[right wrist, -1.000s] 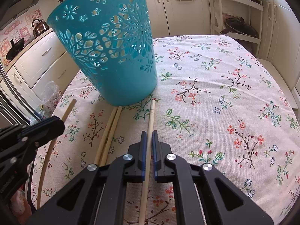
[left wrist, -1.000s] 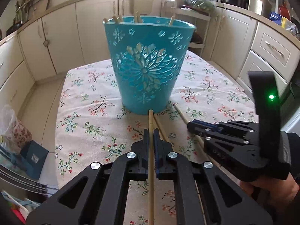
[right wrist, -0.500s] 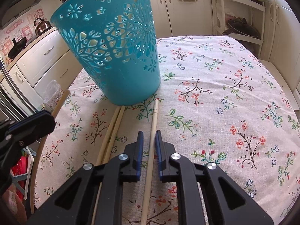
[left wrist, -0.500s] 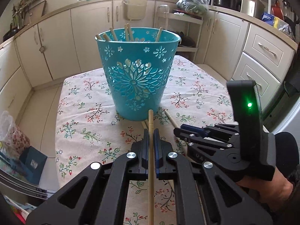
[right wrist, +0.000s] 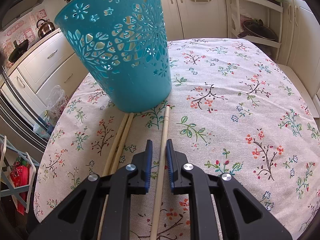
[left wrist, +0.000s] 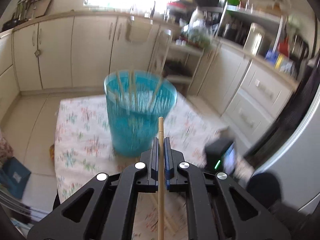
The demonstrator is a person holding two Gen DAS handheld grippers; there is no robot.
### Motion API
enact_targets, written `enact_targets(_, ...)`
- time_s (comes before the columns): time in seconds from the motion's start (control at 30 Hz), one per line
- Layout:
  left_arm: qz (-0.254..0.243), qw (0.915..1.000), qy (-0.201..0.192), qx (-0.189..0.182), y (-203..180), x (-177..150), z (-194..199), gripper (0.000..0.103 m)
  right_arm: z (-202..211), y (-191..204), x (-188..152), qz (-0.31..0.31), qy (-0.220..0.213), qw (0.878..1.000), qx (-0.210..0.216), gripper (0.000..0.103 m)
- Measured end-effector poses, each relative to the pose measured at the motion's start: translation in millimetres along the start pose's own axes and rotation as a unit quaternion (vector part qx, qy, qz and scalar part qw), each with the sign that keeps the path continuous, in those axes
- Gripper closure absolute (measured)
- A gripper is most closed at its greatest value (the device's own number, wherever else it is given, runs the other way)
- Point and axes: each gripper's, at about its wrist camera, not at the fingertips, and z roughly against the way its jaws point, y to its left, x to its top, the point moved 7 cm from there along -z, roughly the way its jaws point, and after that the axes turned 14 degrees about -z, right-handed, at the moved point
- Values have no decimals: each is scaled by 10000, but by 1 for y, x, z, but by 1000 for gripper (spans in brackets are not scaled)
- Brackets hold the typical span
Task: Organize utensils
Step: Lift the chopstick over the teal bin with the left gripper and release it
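My left gripper (left wrist: 161,142) is shut on a long wooden stick (left wrist: 161,180) and holds it high above the table, short of the turquoise basket (left wrist: 138,124), which holds several sticks. This view is blurred. My right gripper (right wrist: 159,146) is open low over the table, its fingers either side of a wooden stick (right wrist: 163,144) that lies on the cloth. Two more sticks (right wrist: 120,140) lie side by side to its left. The basket (right wrist: 122,60) stands just beyond the stick tips. The right gripper (left wrist: 224,156) shows low in the left wrist view.
The table (right wrist: 240,100) has a floral cloth. Cream cabinets (left wrist: 60,50) and a shelf rack (right wrist: 258,20) ring the table. A fridge (left wrist: 290,160) stands at the right of the left view. Bags and a rack (right wrist: 20,170) sit on the floor left of the table.
My left gripper has risen and pulled back with its stick, now looking down into the basket. My right gripper has opened around the stick on the cloth.
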Motion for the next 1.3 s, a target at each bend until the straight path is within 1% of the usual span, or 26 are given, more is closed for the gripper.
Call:
enact_targets(0.03, 34, 9999, -132, -7, 2, 10, 5, 98, 0, 0, 0, 6, -1, 10000, -4, 88)
enact_targets(0.1, 101, 9985, -536, 8, 8, 38, 16, 98, 0, 1, 0, 21, -3, 10000, -8, 87)
enact_targets(0.23, 125, 9928, -1170, 216, 17, 87, 18, 98, 0, 5, -2, 51, -3, 10000, -6, 85)
enact_targets(0.37, 259, 9855, -1633, 389, 27, 130, 7, 98, 0, 6, -2, 60, 0, 10000, 15, 83)
enact_targets(0.43, 302, 9815, -1832, 463, 31, 146, -2, 98, 0, 6, -2, 47, 5, 10000, 32, 83)
enact_targets(0.5, 321, 9789, -1930, 593, 36, 157, -14, 98, 0, 5, -1, 34, 11, 10000, 54, 83)
enact_targets(0.53, 366, 9784, -1939, 616, 39, 160, -21, 98, 0, 5, -1, 22, 15, 10000, 68, 82)
enact_targets(0.6, 453, 9759, -1969, 826, 50, 163, -38, 98, 0, 4, -1, -3, 20, 10000, 91, 82)
enact_targets(0.77, 815, 9713, -1922, 1139, 73, 151, -70, 98, 0, 3, 0, -53, 35, 9999, 149, 82)
enact_targets(0.87, 870, 9699, -1891, 1262, 80, 142, -78, 98, 1, 2, 1, -77, 45, 9998, 179, 82)
enact_targets(0.97, 845, 9703, -1837, 1328, 83, 134, -83, 98, 1, -1, 2, -91, 55, 9997, 208, 82)
enact_targets(1.03, 828, 9707, -1839, 1309, 83, 129, -82, 98, 1, -1, 2, -94, 62, 9997, 217, 81)
enact_targets(1.1, 667, 9691, -1876, 1453, 80, 128, -79, 98, 1, -1, 2, -85, 62, 9997, 224, 81)
enact_targets(1.3, 349, 9775, -1564, 1369, 69, 122, -88, 98, 1, 0, 2, -37, 68, 9997, 233, 79)
